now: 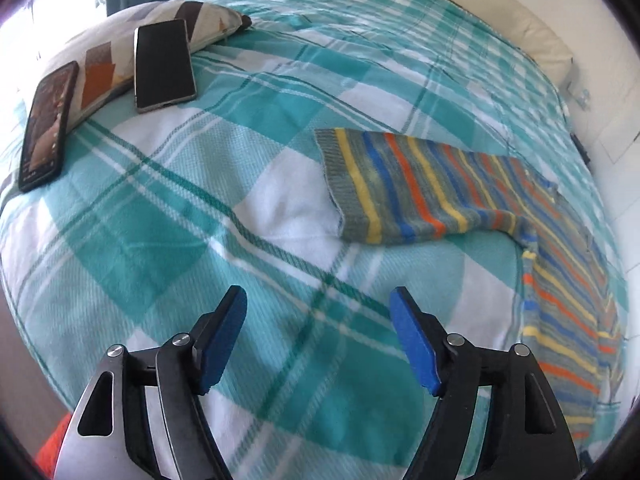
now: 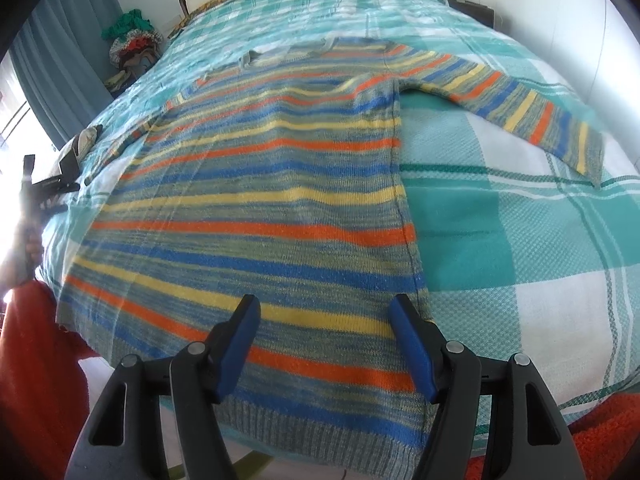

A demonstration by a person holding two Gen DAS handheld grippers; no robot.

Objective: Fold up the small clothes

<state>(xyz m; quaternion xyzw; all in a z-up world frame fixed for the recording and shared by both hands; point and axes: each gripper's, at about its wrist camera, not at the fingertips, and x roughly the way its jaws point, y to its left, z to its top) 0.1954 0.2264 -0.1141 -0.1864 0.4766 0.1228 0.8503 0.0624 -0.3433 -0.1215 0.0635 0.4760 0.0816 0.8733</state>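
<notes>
My right tongs (image 2: 324, 344) hung open over the sweater (image 2: 256, 208) hem; left tongs (image 1: 318, 340), open, saw its sleeve (image 1: 416, 188) ahead-right.

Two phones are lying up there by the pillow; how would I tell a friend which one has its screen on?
Find the zigzag-patterned pillow at the far left of the checked bedspread. Two phones lean on it. The lit phone is the nearer, leftmost one with a picture showing; the other phone is blank black with a silver edge.
</notes>
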